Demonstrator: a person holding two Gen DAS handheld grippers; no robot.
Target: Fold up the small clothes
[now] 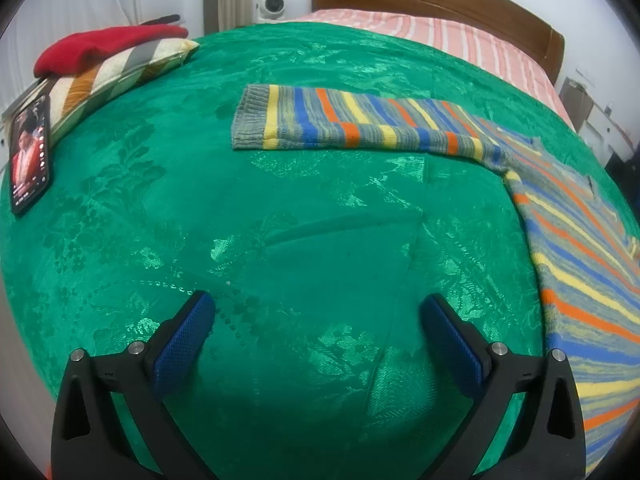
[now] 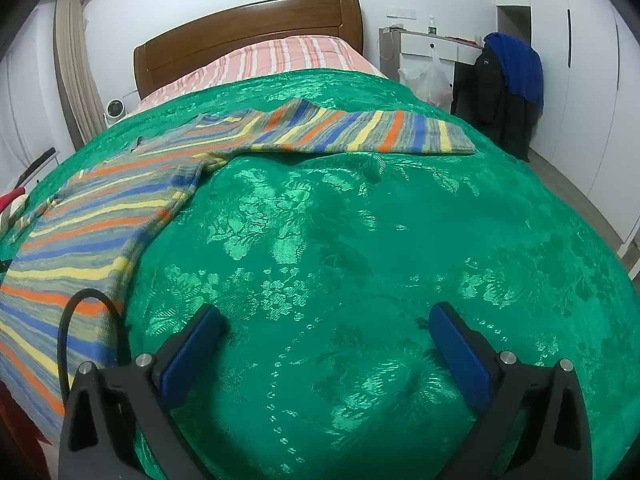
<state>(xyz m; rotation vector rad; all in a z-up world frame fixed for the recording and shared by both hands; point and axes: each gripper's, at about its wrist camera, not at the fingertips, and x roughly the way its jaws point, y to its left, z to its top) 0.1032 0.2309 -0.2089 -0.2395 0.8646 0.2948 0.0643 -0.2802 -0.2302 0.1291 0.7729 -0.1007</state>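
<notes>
Left gripper: both blue pads spread wide, nothing between them, hanging over bare green bedspread and tipped downward. Right gripper: likewise spread to its widest, empty, over the same cloth. Item of the task — one striped knit sweater, laid flat, unfolded. From my left gripper its body lies at about three o'clock, near but not touching the right-hand pad; one sleeve runs out well ahead, from one o'clock across to twelve, cuff end at about eleven. From my right gripper the body lies at nine to ten o'clock, its edge just beside the left-hand pad; the other sleeve stretches across twelve to one o'clock, well ahead. Hazards, as I judge them: my pads could pinch the slippery bedspread together with the knit hem and drag both — the cover already shows creases and would bunch under the fold. A loop of black cable lies over the sweater body beside my right gripper; it could snag the knit or be folded in. If my two hands grip at uneven points, the fold would skew, the loose knit stretching or sagging between them. Also present: phone with lit screen at my left gripper's ten o'clock, well clear; striped cushion with a red garment on it beyond.
</notes>
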